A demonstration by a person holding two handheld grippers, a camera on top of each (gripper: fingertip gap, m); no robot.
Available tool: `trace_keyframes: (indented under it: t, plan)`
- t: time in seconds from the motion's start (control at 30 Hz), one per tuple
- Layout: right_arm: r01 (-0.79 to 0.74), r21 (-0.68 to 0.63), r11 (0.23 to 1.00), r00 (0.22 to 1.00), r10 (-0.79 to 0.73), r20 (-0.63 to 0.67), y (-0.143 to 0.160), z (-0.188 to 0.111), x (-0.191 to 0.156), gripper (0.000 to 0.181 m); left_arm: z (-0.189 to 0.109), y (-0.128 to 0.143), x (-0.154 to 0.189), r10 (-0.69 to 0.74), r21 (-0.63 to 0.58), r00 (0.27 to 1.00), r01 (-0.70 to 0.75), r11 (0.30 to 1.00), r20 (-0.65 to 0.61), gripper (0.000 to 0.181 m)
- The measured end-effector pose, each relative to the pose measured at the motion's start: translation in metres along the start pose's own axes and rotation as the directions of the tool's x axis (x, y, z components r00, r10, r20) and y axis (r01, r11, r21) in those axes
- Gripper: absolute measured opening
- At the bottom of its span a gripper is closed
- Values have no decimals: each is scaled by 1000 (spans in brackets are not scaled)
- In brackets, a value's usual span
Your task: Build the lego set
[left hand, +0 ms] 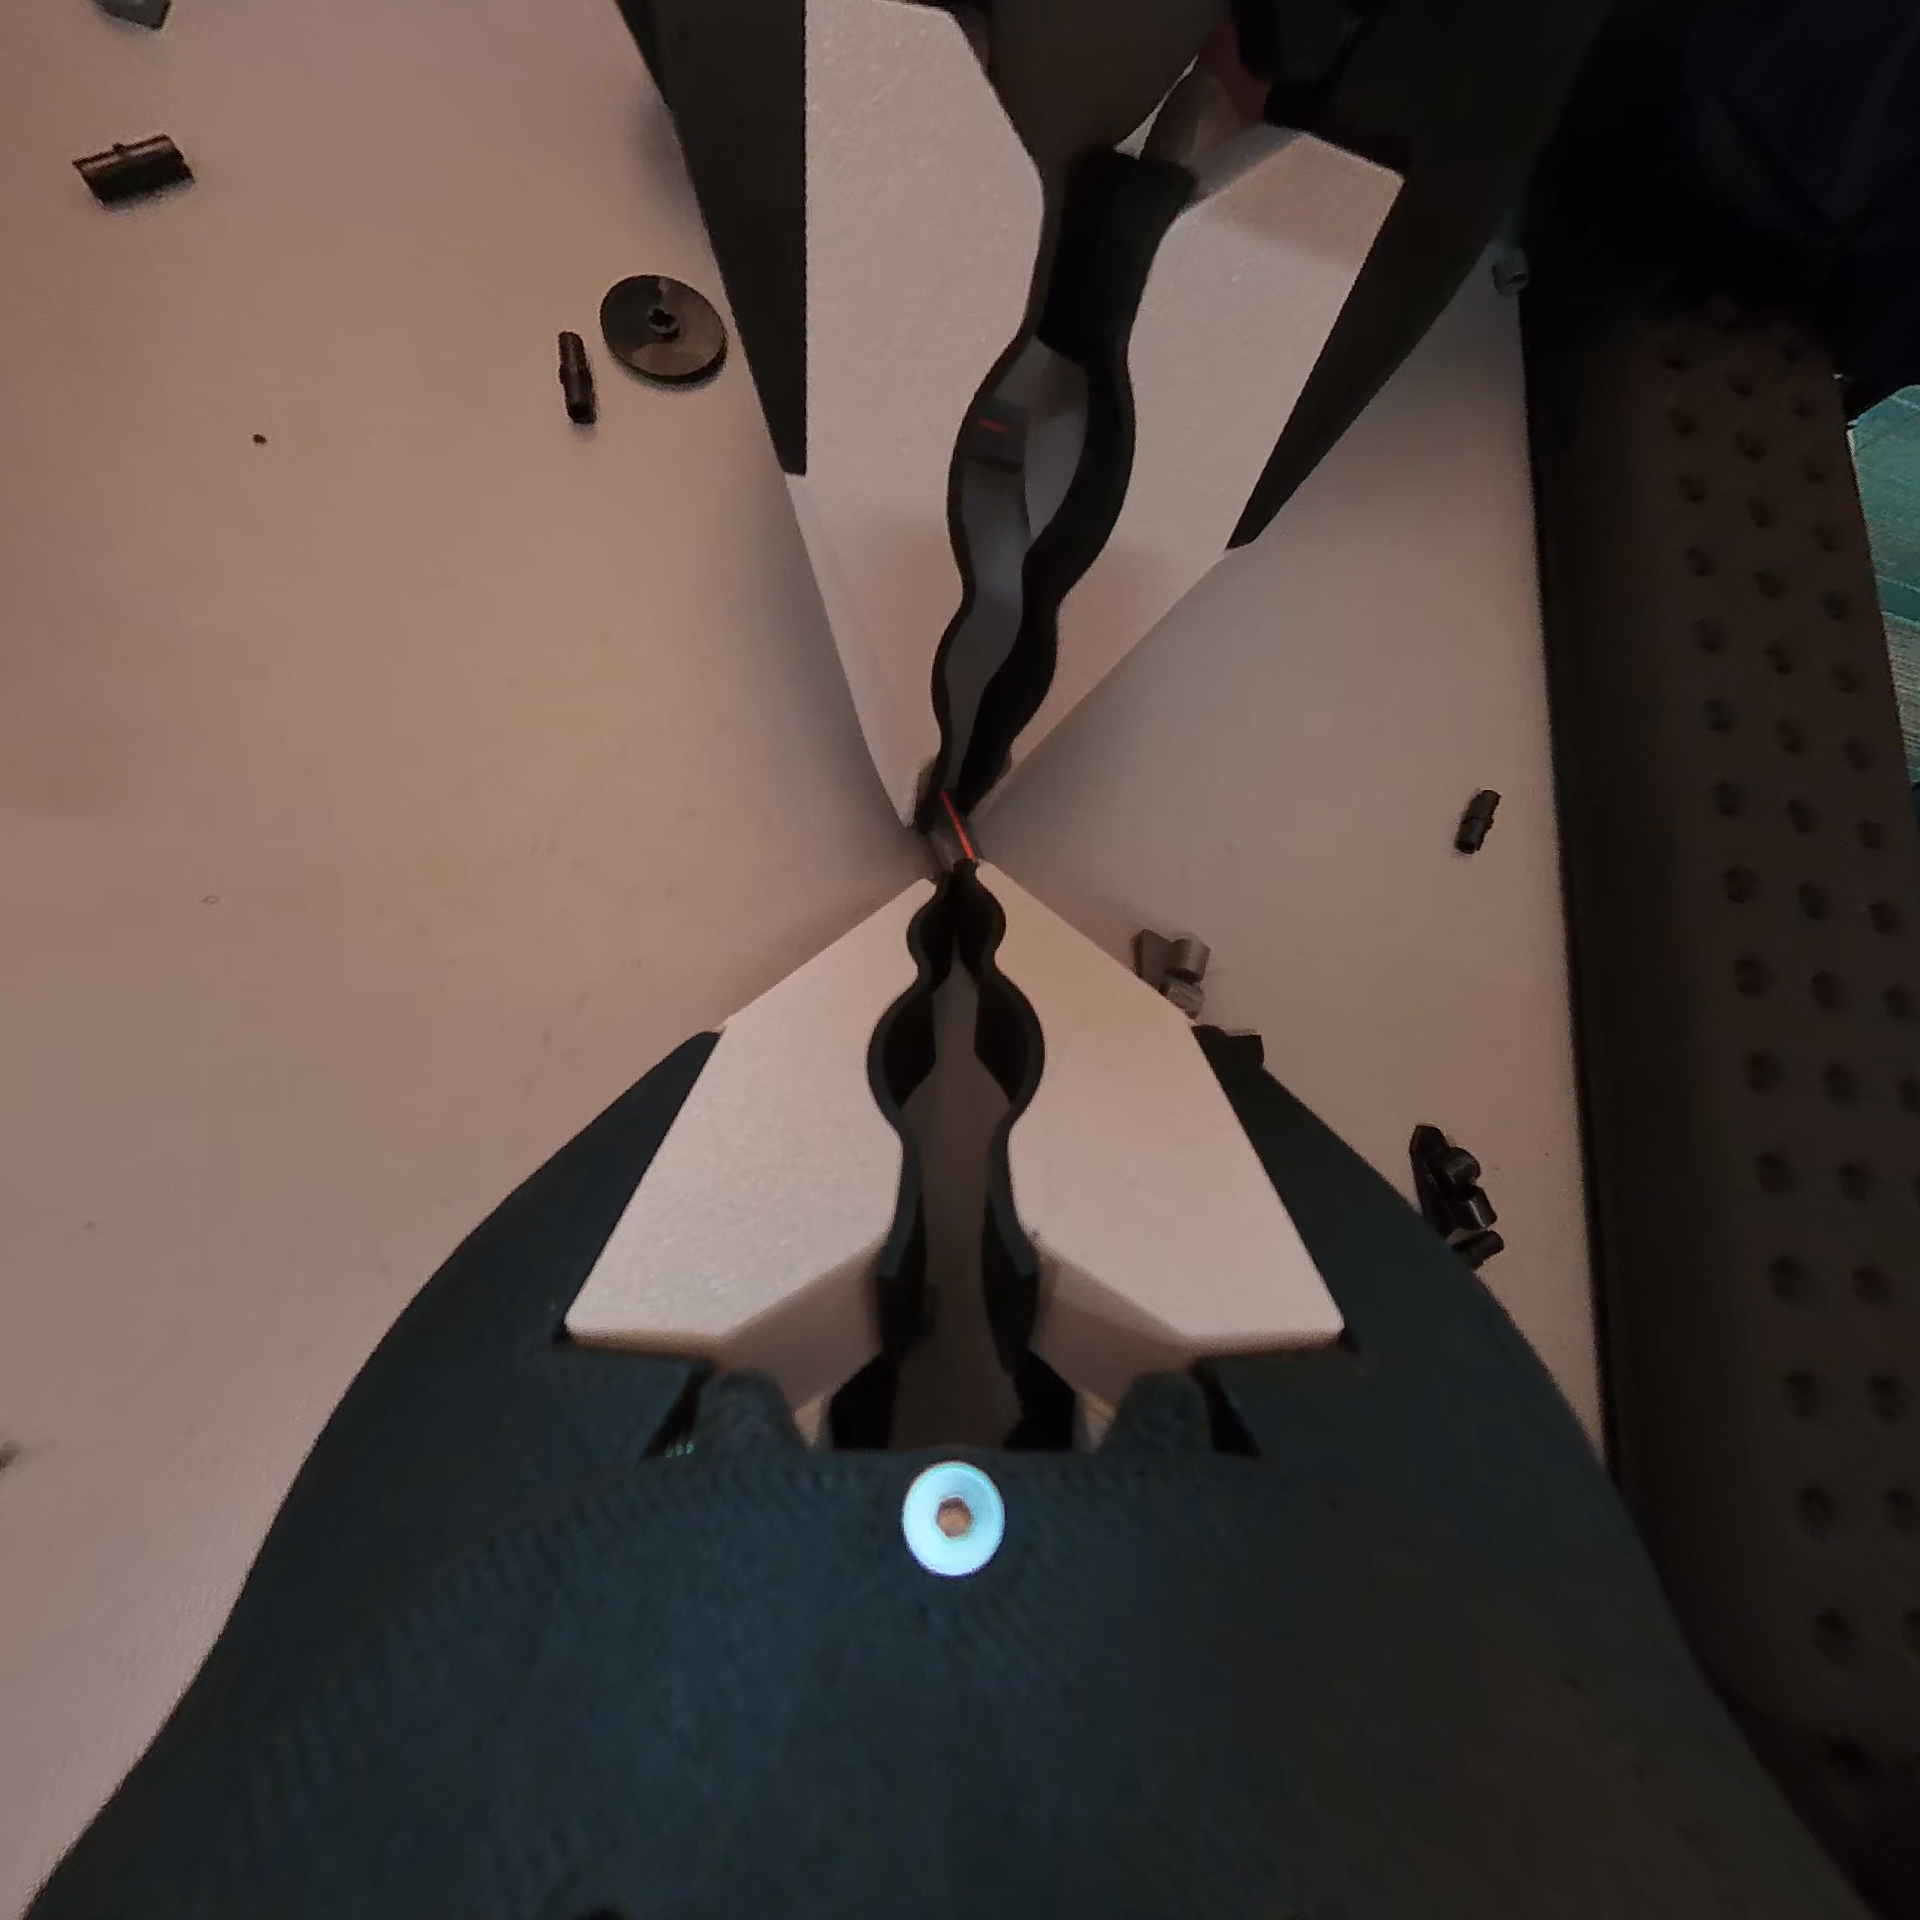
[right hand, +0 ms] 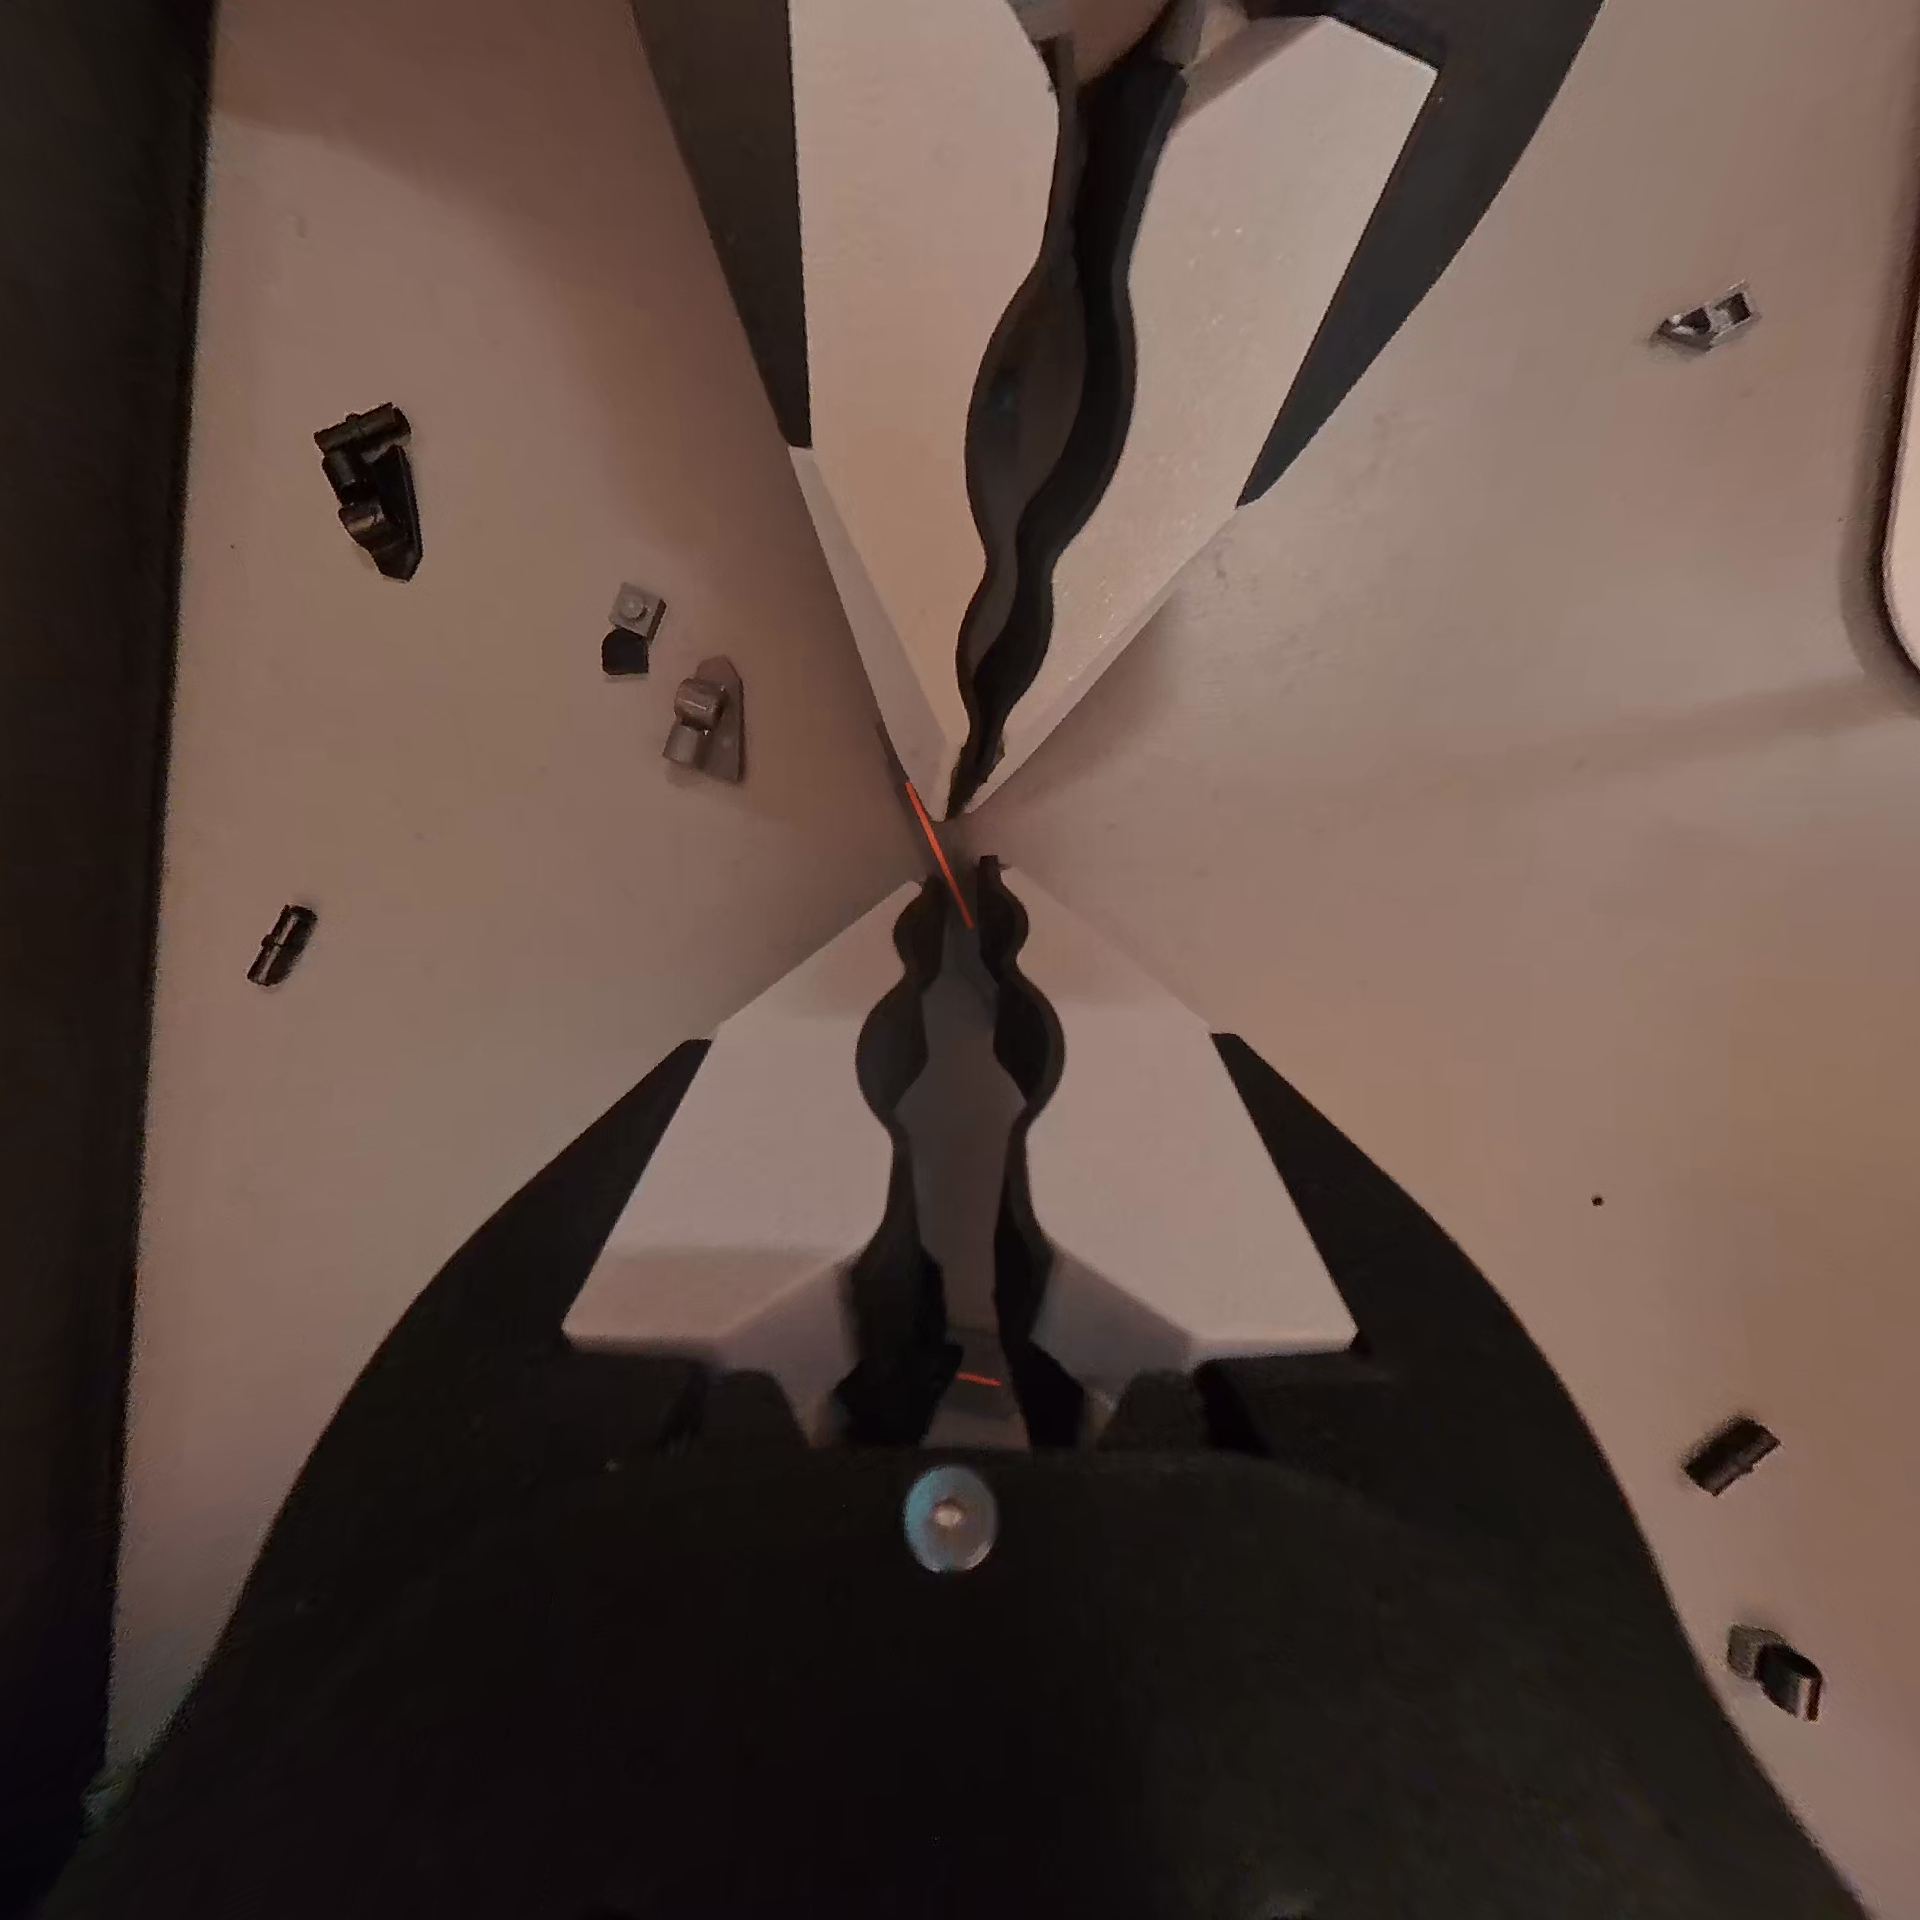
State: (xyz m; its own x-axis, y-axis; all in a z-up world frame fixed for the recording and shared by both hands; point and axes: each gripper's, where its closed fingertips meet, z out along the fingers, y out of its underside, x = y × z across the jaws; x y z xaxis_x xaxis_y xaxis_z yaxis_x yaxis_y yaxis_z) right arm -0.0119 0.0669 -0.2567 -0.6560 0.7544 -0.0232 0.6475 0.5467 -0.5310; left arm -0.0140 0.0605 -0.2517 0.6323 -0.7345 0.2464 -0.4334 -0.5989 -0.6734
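Tip to tip above the pale table point(left hand: 364, 727), the left gripper point(left hand: 954, 883) and right gripper point(right hand: 961, 883) meet nearly closed on a small grey piece with a red line point(left hand: 951, 836), apparently pinched lengthwise between both; loose black parts point(right hand: 369, 488) lie off to the sides.

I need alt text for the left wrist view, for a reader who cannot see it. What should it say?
Two grippers meet tip to tip above a pale table, the left gripper from below and the right gripper from above, with a small grey piece with a red line between their tips. Small dark Lego parts lie scattered, among them a round black disc.
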Motion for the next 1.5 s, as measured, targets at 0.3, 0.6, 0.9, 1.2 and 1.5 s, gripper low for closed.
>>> trace_keyframes:
  t: [0.3, 0.6, 0.9, 1.2, 1.5]
  plan:
    - [-43, 8, 999, 998, 43, 37, 0, 1, 0, 4, 1, -1, -1, -20, 8, 1000, 20, 1000, -6, 0]
    - [-82, 19, 996, 995, 81, 57, -1, 1, 0, 5, 2, -1, -2, -31, 14, 1000, 31, 999, 1, 0]
    - [-136, 66, 988, 989, 132, 59, 1, -10, 9, 1, 4, 3, -4, -20, -12, 1000, 20, 1000, 16, 0]
    - [-115, 34, 993, 993, 114, 28, 8, -7, 10, 6, 6, 1, -3, -6, -29, 999, 7, 1000, 39, 0]
    - [-48, 81, 996, 990, 58, -128, 2, -12, 33, 16, 5, -2, -10, -10, -30, 996, 13, 999, 86, 7]
